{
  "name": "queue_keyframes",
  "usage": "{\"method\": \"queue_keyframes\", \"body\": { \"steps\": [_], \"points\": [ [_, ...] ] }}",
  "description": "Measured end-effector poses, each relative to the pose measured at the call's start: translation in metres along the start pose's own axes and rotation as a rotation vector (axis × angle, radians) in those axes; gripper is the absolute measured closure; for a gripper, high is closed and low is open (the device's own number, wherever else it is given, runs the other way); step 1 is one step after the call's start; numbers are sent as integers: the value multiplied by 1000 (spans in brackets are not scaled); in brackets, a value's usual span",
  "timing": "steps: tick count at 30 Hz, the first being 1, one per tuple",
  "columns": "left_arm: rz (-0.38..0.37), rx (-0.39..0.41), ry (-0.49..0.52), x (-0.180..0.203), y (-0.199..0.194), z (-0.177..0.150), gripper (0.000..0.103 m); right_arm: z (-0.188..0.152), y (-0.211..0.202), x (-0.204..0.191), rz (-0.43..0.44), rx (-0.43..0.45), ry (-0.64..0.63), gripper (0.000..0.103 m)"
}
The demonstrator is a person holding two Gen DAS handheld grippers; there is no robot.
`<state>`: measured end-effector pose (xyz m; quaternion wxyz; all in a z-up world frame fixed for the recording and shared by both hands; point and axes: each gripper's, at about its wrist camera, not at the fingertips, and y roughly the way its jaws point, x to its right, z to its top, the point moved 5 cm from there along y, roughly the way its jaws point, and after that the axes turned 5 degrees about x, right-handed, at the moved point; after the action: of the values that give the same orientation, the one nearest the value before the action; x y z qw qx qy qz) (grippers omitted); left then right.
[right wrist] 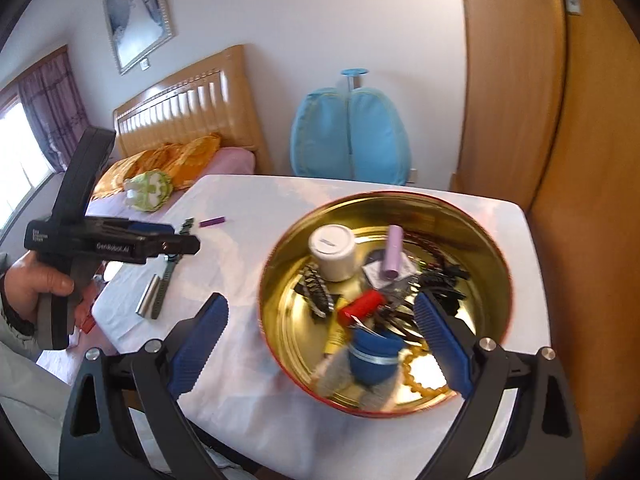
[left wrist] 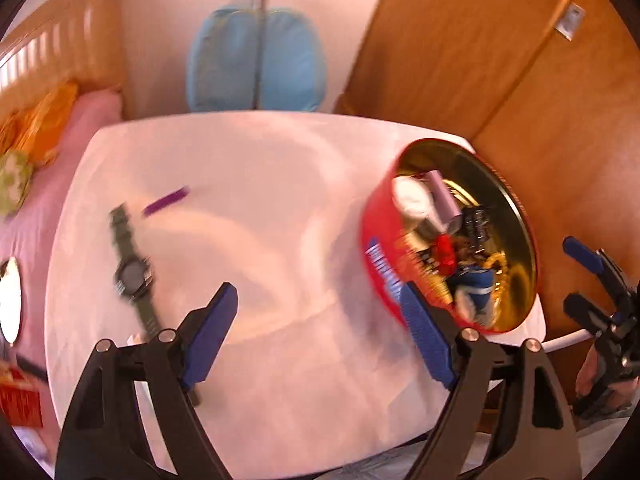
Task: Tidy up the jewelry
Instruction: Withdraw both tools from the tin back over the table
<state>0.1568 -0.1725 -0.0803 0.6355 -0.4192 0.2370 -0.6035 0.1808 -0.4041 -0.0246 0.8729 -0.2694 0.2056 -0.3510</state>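
Observation:
A round red tin (left wrist: pixel 380 256) with a gold inside (right wrist: pixel 472 240) stands on the white table, holding a white jar (right wrist: pixel 334 252), a lilac tube (right wrist: pixel 393 252), a red piece (right wrist: pixel 360 306), a blue pot (right wrist: pixel 374 356), black chains and a gold chain. A dark green watch (left wrist: pixel 132 272) and a purple stick (left wrist: pixel 166 201) lie on the table's left part. My left gripper (left wrist: pixel 320 332) is open and empty above the table between watch and tin. My right gripper (right wrist: pixel 320 344) is open and empty over the tin's near rim.
The white table (left wrist: pixel 256 240) has a silver tube (right wrist: pixel 147 295) near its left edge. A bed with pink sheet (right wrist: pixel 236 158) and orange cloth lies to the left. A blue bag (right wrist: pixel 350 136) stands behind. A wooden wardrobe (right wrist: pixel 560 120) is on the right.

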Motion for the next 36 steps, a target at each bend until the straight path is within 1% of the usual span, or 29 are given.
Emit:
{"method": "queue_keyframes", "body": {
  "steps": [3,5,7,9,11,13,14,16,18,21,23,24,26,28,30,35,36],
  "points": [
    [89,5,-113,-66,-33,-37,22,14,28,-44,96,-28,-47,8],
    [132,12,-174,-104,-51,-58,22,20,47,-77,152,-57,-78,8],
    [157,15,-211,-139,-57,-71,22,25,63,-109,180,-74,-115,8],
    [145,14,-215,-163,-58,-80,22,24,81,-137,182,-97,-136,8],
    [98,2,-181,-185,-52,-84,22,20,101,-161,162,-127,-137,8],
    [45,-53,-116,-195,-35,-87,22,12,121,-178,111,-170,-106,8],
    [11,-84,-84,-196,-26,-87,22,10,128,-186,92,-176,-83,8],
    [-62,-121,-11,-188,-12,-88,22,8,139,-199,52,-181,-46,8],
    [-100,-153,47,-180,-3,-87,22,4,141,-209,28,-202,-40,8],
    [-166,-166,79,-166,8,-81,22,3,135,-213,-10,-210,-64,8],
    [-181,-163,97,-157,18,-77,22,4,134,-207,-15,-214,-60,8],
    [-167,-164,109,-153,25,-76,22,4,135,-204,-16,-220,-62,8],
    [-115,-175,113,-150,38,-75,22,4,137,-198,-21,-237,-81,8],
    [-84,-187,89,-149,49,-75,22,5,135,-191,-13,-235,-101,8],
    [-51,-169,80,-147,51,-74,22,5,134,-181,5,-235,-106,8],
    [89,-152,115,-140,56,-80,22,10,139,-159,66,-240,-129,8],
    [134,-149,137,-138,57,-83,21,12,142,-155,82,-239,-131,8]
  ]
}}
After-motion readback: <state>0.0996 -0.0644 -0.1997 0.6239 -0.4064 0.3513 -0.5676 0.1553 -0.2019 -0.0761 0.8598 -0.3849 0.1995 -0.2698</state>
